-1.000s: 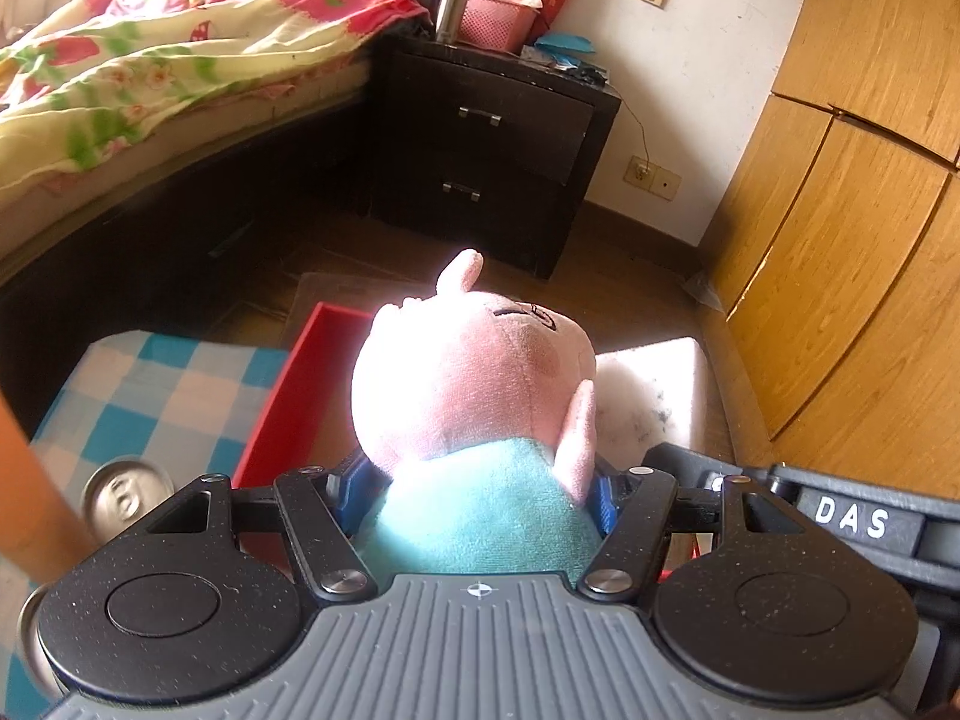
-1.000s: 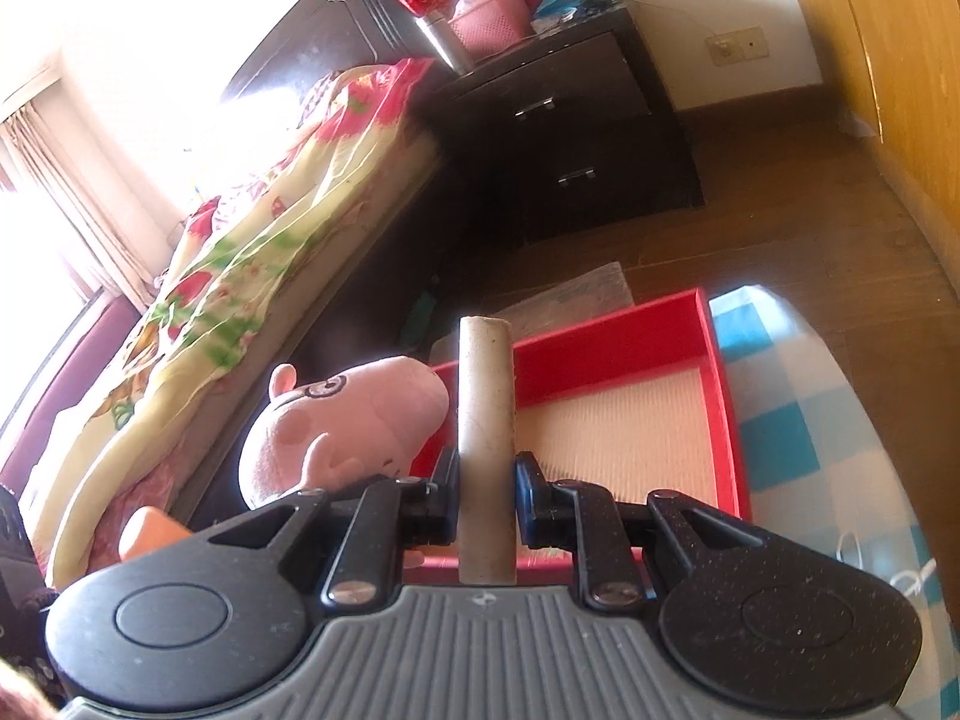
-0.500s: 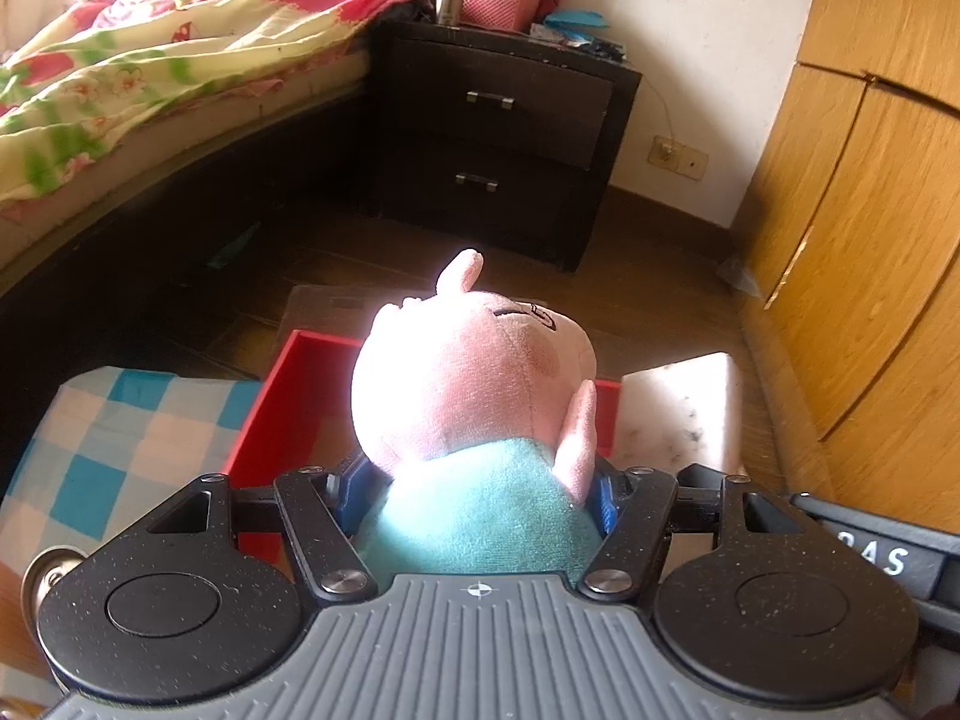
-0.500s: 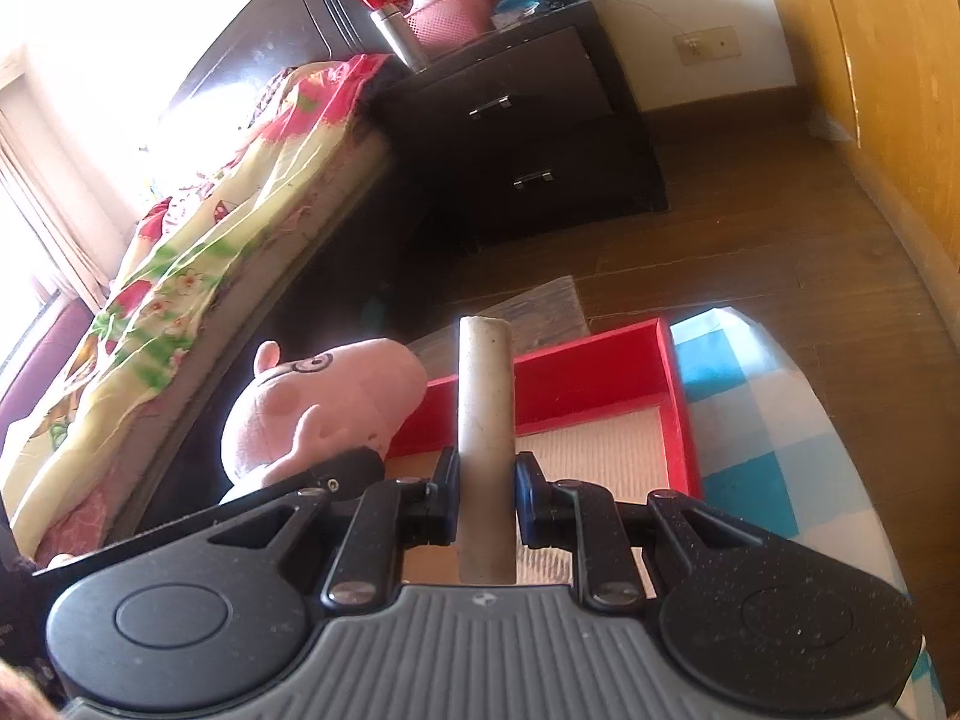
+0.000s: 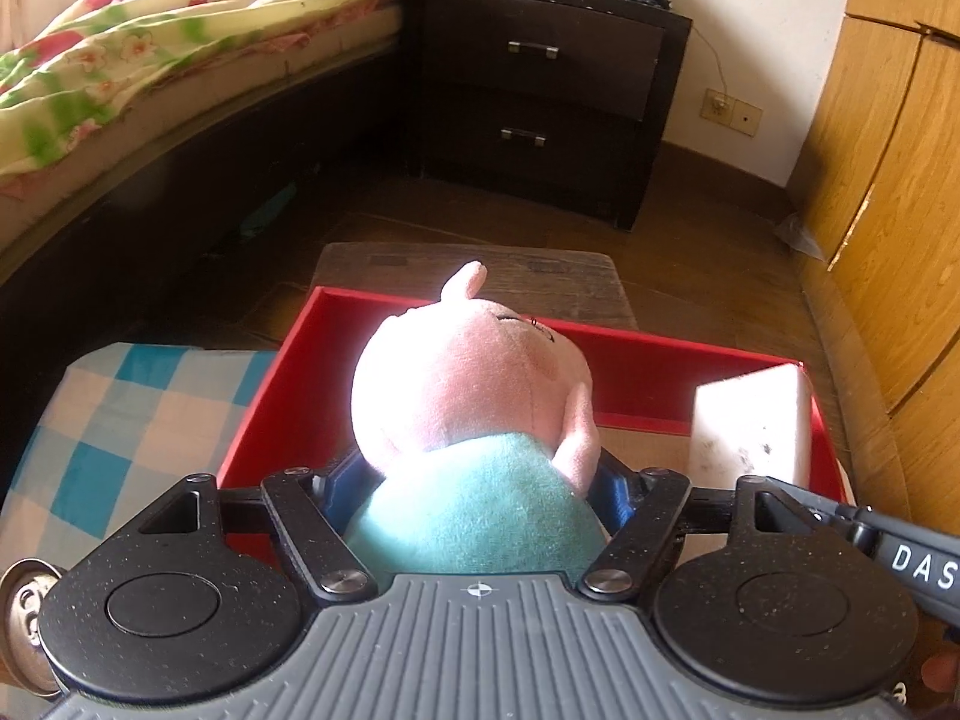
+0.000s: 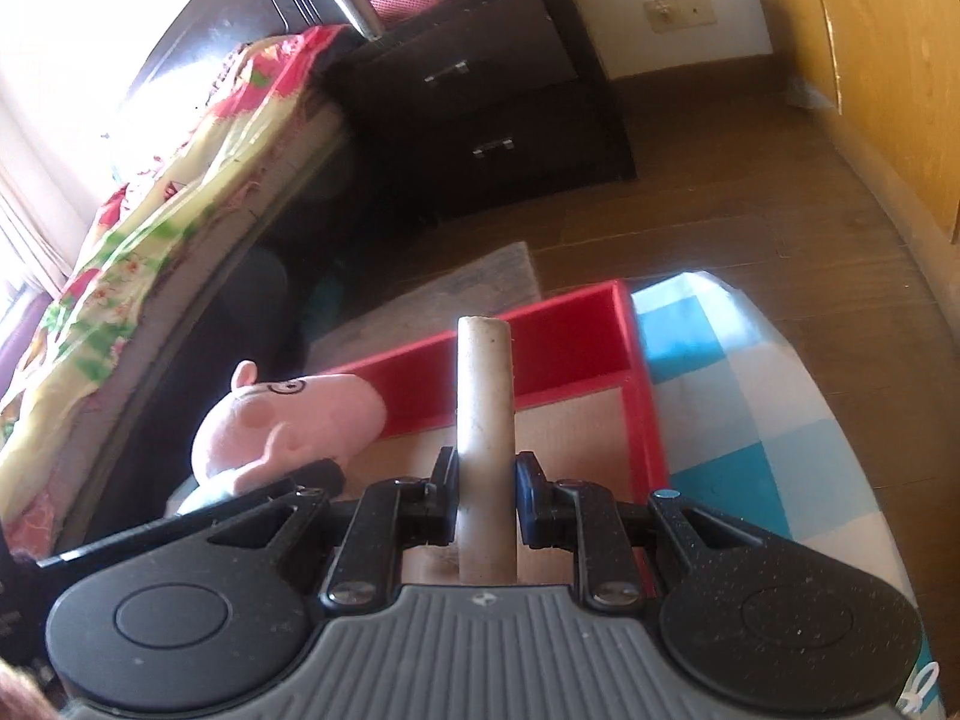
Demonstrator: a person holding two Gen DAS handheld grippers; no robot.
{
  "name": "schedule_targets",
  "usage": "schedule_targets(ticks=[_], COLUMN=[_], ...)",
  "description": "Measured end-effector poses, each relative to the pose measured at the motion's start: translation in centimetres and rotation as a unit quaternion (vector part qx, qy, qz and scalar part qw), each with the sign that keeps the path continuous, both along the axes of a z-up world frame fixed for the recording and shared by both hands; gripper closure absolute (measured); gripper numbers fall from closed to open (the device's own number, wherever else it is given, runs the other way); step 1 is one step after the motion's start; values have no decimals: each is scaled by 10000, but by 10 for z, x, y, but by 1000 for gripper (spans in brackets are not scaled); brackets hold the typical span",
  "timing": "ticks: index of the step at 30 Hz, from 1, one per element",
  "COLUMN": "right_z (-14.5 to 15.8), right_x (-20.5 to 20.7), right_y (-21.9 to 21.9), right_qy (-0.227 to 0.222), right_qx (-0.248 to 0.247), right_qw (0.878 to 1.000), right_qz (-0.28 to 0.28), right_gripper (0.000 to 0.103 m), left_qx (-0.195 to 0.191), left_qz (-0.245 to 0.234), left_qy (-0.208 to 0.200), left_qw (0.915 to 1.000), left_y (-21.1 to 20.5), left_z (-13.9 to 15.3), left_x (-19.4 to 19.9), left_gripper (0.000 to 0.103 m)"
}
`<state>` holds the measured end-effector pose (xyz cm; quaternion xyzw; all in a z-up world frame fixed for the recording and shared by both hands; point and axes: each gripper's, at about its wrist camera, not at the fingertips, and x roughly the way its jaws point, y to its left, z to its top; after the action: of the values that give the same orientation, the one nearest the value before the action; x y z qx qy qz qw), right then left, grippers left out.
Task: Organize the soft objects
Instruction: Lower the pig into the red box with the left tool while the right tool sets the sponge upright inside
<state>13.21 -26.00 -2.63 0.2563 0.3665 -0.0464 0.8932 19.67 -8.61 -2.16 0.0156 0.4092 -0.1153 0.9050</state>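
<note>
My left gripper is shut on a pink pig plush toy with a teal body, held over the left part of an open red box. The plush also shows in the right wrist view. My right gripper is shut on a flat off-white foam slab, seen edge-on, held over the right part of the red box. In the left wrist view the slab shows as a white block at the box's right end.
The box sits on a blue-and-white checked cloth on a table. A drinks can stands at the lower left. Beyond are a bed, a dark nightstand, wooden wardrobe doors and a floor mat.
Both grippers have moved forward and down over the red box with their loads. The box now fills more of both views. Both grips are unchanged.
</note>
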Motion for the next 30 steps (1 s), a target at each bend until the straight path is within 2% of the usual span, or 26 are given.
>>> schedule_targets(ticks=[3,5,6,10,13,18,22,30], right_z=[1,3,4,10,17,31,39,35], right_x=[0,-1,-1,-5,-10,-27,-43,-70], right_y=[0,1,1,2,4,11,19,28], right_qy=[10,-26,-39,-69,-93,-162,-184,-75], right_qx=[-49,-103,-118,-153,-103,-145,-232,-287], right_qw=[10000,9999,9999,9999,9999,9996,9994,9994], right_qz=[23,25,22,14,57,157,180,203], right_gripper=[101,92,91,91,91,89,85,85], left_qx=[34,25,26,173,109,-132,-179,-196], left_qz=[127,166,161,112,87,22,-14,-199], left_qy=[-37,-112,-186,-512,-594,-501,-380,-211], left_qw=[9999,9998,9997,9985,9981,9987,9991,9994], left_y=[2,4,4,1,6,24,33,50], left_z=[3,8,12,31,44,55,52,42], left_x=[1,1,0,-7,-19,-46,-64,-95], left_gripper=[24,23,23,21,20,19,19,19])
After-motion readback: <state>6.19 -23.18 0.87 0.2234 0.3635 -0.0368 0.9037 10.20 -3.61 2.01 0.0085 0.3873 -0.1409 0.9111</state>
